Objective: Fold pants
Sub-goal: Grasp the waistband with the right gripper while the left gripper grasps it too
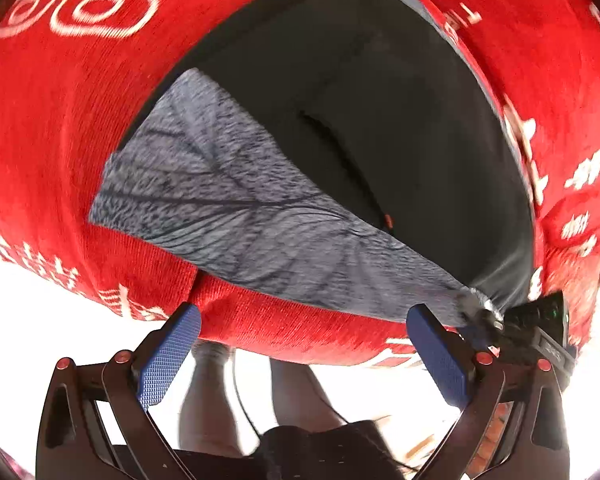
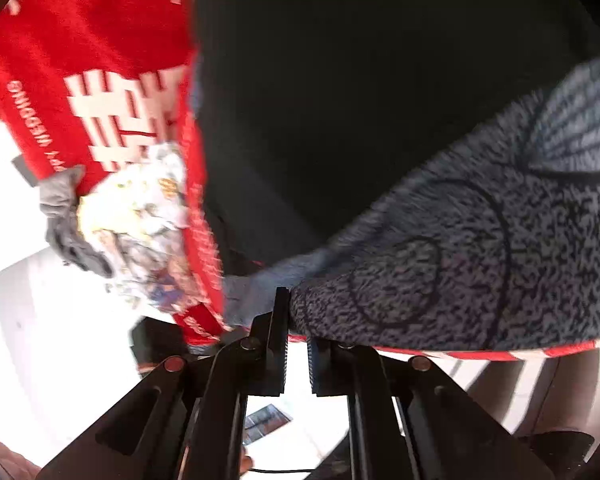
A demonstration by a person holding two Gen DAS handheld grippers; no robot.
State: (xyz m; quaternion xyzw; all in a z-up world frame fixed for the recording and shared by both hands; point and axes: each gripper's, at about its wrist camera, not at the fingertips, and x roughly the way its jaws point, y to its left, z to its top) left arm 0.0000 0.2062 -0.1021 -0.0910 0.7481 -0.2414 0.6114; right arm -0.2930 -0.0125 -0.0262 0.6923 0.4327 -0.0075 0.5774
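Black pants (image 1: 380, 92) with a grey fleecy inside (image 1: 228, 208) lie on a red cloth (image 1: 60, 128) with white print. My left gripper (image 1: 300, 356) is open and empty at the near edge of the cloth, below the grey part. My right gripper (image 2: 296, 320) is shut on the grey edge of the pants (image 2: 460, 248) at the near edge; in the left wrist view it (image 1: 488, 320) pinches the pants' near right corner. The black side of the pants (image 2: 360, 100) fills the upper right wrist view.
A crumpled white printed garment (image 2: 140, 216) and a grey garment (image 2: 64, 216) lie on the red cloth's left part (image 2: 80, 40). The person's legs (image 1: 208, 400) stand below the near edge, over a bright floor.
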